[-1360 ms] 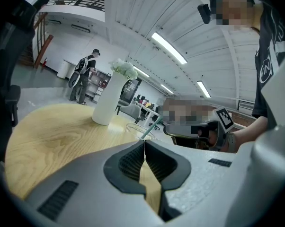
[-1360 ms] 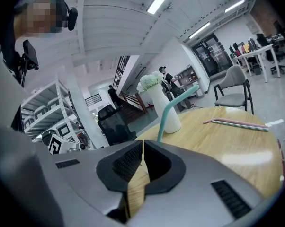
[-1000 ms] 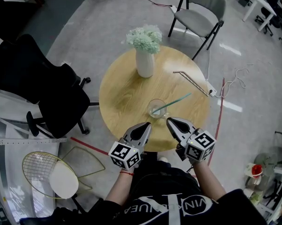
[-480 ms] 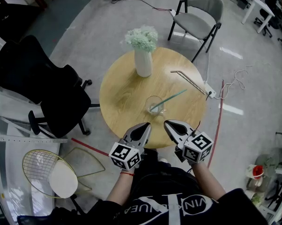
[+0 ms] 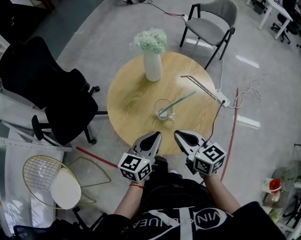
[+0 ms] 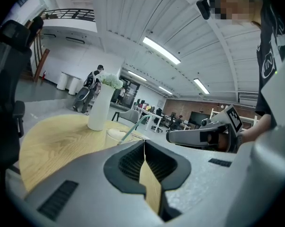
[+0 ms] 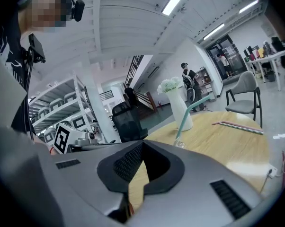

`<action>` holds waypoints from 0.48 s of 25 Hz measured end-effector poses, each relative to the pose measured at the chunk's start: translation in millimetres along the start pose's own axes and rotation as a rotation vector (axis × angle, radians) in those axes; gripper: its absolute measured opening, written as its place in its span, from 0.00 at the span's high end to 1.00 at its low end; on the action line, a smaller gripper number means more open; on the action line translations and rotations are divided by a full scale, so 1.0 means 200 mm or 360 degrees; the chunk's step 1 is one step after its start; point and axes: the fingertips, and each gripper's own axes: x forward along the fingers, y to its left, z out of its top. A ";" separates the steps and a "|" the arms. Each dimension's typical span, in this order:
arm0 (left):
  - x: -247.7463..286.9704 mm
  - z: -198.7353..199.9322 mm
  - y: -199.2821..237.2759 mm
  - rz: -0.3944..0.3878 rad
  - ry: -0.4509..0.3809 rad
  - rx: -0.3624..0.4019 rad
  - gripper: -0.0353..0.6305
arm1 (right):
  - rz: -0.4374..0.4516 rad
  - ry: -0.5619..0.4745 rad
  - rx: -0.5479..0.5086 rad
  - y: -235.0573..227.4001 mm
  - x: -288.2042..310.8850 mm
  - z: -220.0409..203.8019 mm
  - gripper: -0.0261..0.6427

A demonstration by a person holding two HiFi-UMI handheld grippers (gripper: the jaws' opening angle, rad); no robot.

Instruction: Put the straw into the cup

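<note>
Standing over the round wooden table (image 5: 135, 99), I hold my left gripper (image 5: 153, 137) and right gripper (image 5: 180, 136) at its near edge, both clenched on nothing. Mid-table sits the glass cup (image 5: 164, 109), with the green straw (image 5: 181, 100) leaning inside it.

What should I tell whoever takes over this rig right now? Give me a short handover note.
Left hand-held gripper: shut, empty, held at the near edge of the round wooden table.
Right hand-held gripper: shut, empty, beside the left one.
Things: the glass cup stands near the table's middle, with the white vase of flowers behind it.
Done: a teal straw leans in the cup, its top pointing right.
Left: possibly nothing. A second straw lies flat on the table, right of the cup and apart from it; put it in only if the job covers both.
</note>
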 end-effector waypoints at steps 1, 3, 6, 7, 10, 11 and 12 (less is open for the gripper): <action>-0.01 0.00 -0.01 0.0005 -0.0004 0.0001 0.93 | 0.0002 0.0001 -0.0004 0.01 -0.01 0.00 0.96; -0.02 -0.01 -0.03 0.0010 -0.0011 0.0002 0.93 | 0.0008 0.0004 -0.0012 0.02 -0.03 -0.01 0.96; -0.03 -0.02 -0.07 0.0017 -0.0017 0.0007 0.93 | 0.0021 0.0007 -0.0020 0.05 -0.07 -0.02 0.96; -0.04 -0.02 -0.09 0.0020 -0.0020 0.0010 0.93 | 0.0027 0.0009 -0.0022 0.06 -0.08 -0.03 0.96; -0.06 -0.03 -0.13 0.0031 -0.0028 0.0017 0.93 | 0.0044 0.0013 -0.0029 0.08 -0.12 -0.04 0.96; -0.07 -0.04 -0.15 0.0035 -0.0031 0.0018 0.93 | 0.0049 0.0012 -0.0033 0.09 -0.13 -0.05 0.96; -0.08 -0.04 -0.16 0.0041 -0.0035 0.0018 0.93 | 0.0054 0.0012 -0.0037 0.10 -0.14 -0.05 0.96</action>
